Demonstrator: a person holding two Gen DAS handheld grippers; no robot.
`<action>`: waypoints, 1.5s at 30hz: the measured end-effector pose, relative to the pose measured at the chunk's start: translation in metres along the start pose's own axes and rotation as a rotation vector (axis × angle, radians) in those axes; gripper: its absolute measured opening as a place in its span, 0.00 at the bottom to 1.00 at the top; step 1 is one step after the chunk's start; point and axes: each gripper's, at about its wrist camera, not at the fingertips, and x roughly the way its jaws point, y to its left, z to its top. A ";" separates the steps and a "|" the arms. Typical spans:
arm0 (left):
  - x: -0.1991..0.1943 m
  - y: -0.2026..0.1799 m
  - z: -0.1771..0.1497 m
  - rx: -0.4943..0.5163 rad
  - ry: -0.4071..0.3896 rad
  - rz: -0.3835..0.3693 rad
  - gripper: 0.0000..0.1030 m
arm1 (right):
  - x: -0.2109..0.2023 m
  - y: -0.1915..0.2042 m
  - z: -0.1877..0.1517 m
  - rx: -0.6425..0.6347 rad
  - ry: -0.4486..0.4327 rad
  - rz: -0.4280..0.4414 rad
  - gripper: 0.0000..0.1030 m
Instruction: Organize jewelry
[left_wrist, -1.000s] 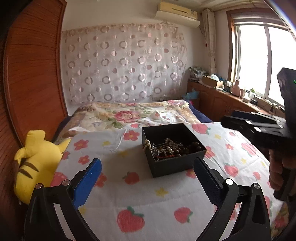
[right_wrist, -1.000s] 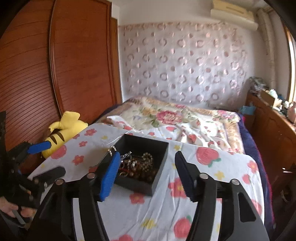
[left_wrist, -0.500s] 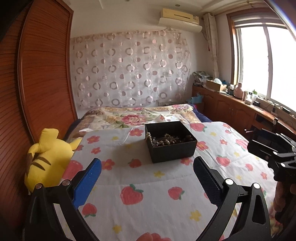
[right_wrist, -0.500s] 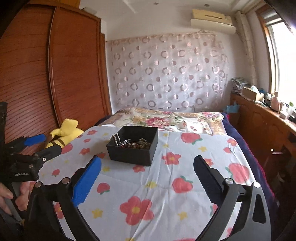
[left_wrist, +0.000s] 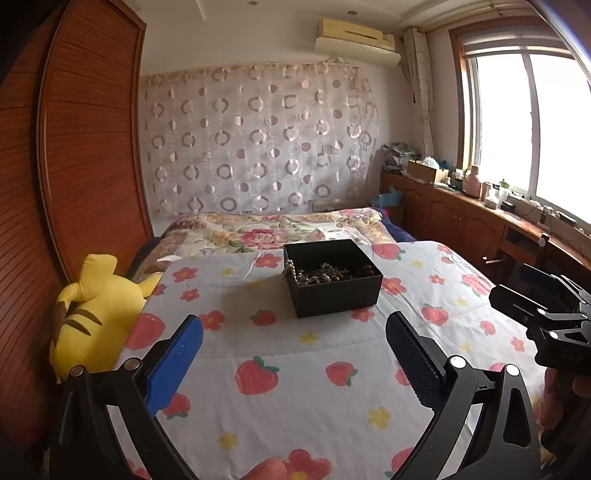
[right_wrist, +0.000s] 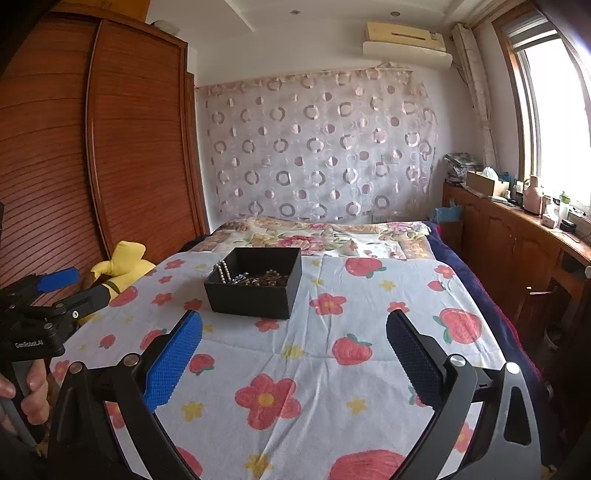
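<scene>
Two handheld tools hover over a bed: the left gripper (left_wrist: 293, 345) and the right gripper (right_wrist: 293, 341) both stand with jaws spread wide and nothing between them, each held well back from the work and side by side, the left gripper showing at the left edge of the right camera's view. Ahead of both, on a bedspread (right_wrist: 332, 369) printed with strawberries and flowers, sits a black box (right_wrist: 255, 288), open-topped and square to the grippers. Inside lies the jewelry (right_wrist: 258, 279), a tangle of dark beads with a string of pearls (right_wrist: 222, 271) draped over the box's left rim. No loose piece shows on the cloth, which suggests the gathering is done or nearly so; the pearls hanging over the rim may be the one thing left to tuck in. A yellow plush toy (left_wrist: 92, 314) rests at the bed's left edge against the wooden wardrobe (right_wrist: 92, 147), clear of the box and out of reach of either gripper.
</scene>
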 end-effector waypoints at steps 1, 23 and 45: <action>0.001 0.000 0.000 0.001 0.001 0.000 0.93 | -0.001 0.000 0.000 0.000 -0.001 -0.001 0.98; -0.006 -0.005 0.004 -0.004 -0.023 0.008 0.93 | -0.006 -0.003 -0.001 0.013 -0.019 -0.031 0.98; -0.006 -0.006 0.009 -0.008 -0.039 0.011 0.93 | -0.005 -0.002 0.000 0.014 -0.026 -0.033 0.98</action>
